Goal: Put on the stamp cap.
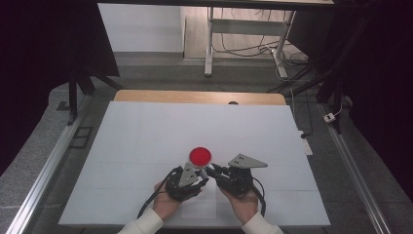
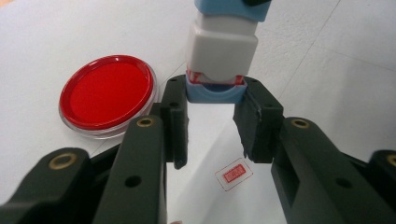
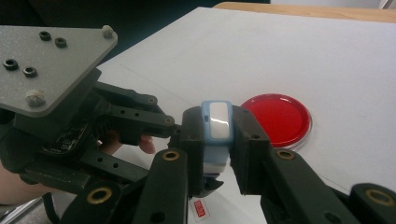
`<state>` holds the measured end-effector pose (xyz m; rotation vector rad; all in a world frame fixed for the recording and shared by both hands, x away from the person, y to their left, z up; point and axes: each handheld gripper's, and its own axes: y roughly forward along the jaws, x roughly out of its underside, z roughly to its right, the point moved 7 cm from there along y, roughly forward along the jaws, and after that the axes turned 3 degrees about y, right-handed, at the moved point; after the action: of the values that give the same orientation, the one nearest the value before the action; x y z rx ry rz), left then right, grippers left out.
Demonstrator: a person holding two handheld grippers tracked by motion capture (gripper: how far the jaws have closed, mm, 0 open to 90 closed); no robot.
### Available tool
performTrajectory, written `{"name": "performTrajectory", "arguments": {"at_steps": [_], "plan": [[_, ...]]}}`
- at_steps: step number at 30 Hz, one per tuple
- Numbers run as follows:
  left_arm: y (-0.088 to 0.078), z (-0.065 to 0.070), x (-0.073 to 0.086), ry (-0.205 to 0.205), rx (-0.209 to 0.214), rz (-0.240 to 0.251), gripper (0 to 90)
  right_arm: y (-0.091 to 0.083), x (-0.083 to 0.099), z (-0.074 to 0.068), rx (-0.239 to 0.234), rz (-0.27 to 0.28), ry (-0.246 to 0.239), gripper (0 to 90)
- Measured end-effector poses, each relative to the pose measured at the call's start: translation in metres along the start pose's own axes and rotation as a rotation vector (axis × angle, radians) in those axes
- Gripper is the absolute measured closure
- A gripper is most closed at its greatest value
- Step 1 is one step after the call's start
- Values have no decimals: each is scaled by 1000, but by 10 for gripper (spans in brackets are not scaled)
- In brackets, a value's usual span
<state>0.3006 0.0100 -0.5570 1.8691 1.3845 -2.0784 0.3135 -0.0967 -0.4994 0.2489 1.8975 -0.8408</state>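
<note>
Blue-and-white stamp pinched at opposite ends by left hand-held gripper and right hand-held gripper. Held above white tabletop, beside red ink pad. Small red stamped mark on tabletop below.

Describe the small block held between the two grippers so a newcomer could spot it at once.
Start at the white table and find the round red dish near its front. Just in front of it, both hand-held grippers, left and right, clamp one small stamp. It is the boxy white-and-blue piece, unlike the flat red dish.
</note>
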Motion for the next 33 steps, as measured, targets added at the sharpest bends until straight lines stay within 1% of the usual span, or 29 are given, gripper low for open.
{"name": "performTrajectory", "arguments": {"at_steps": [4,10,15,17,20,22,23,25,31,33], "plan": [[0,0,0,2,-8,-1,654,1,1,0,-2,-5,11,757],[1,1,0,4,-9,2,654,1,2,1,-16,-4,52,756],[1,1,1,14,-20,1,655,2,2,2,-20,-4,75,757],[1,1,1,21,-27,1,655,2,3,2,-15,-11,73,757],[1,2,1,30,-37,0,656,2,2,0,2,-25,50,757],[1,2,1,34,-42,-5,656,2,2,-1,8,-34,45,757],[1,2,1,37,-44,-4,657,3,2,-1,7,-39,46,757],[1,2,2,56,-57,-20,657,4,2,0,1,-50,53,757],[2,3,3,61,-55,-27,658,6,4,1,-9,-73,60,758],[2,4,3,72,-59,-25,658,7,5,1,-13,-85,65,758]]}}
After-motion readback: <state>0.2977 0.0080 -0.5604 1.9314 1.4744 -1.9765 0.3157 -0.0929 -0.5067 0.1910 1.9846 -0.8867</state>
